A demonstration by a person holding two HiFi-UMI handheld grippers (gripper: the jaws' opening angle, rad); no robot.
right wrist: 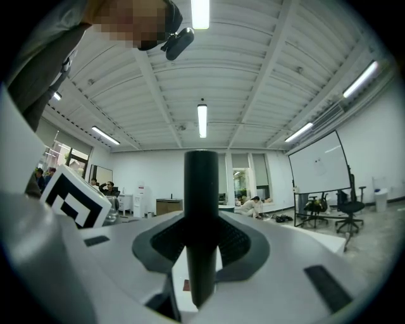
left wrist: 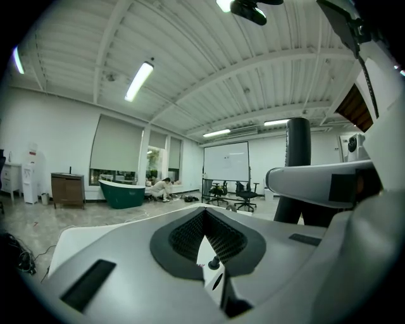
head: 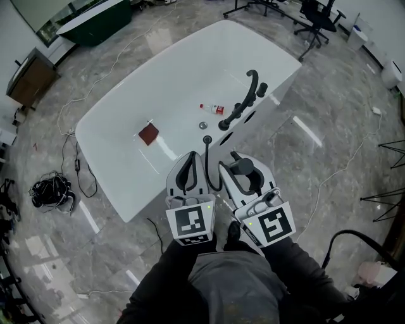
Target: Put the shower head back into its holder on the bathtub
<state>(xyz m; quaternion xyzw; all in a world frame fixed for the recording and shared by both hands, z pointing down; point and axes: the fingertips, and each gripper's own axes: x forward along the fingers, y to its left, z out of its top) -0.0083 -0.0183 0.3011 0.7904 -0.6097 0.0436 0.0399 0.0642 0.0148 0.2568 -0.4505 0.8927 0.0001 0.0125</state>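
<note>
The white bathtub (head: pixel 126 114) lies ahead in the head view. A black faucet set (head: pixel 248 95) stands on its right rim, with a black holder base (head: pixel 224 124) at the near end. Close to me, my right gripper (head: pixel 229 158) is shut on the black shower head handle (head: pixel 207 144). In the right gripper view the handle (right wrist: pixel 201 190) stands upright between the jaws of the right gripper (right wrist: pixel 201 221). My left gripper (head: pixel 193 156) sits just left of it, shut and empty. In the left gripper view the left gripper (left wrist: pixel 204 215) shows the handle (left wrist: pixel 297 145) off to the right.
Inside the tub lie a red square piece (head: pixel 149 133), a red-and-white bottle (head: pixel 212 109) and the drain (head: pixel 203 125). Cables (head: pixel 54 190) are on the marble floor at left, an office chair (head: pixel 316 19) at the far right, and a green tub (head: pixel 95 22) at the far left.
</note>
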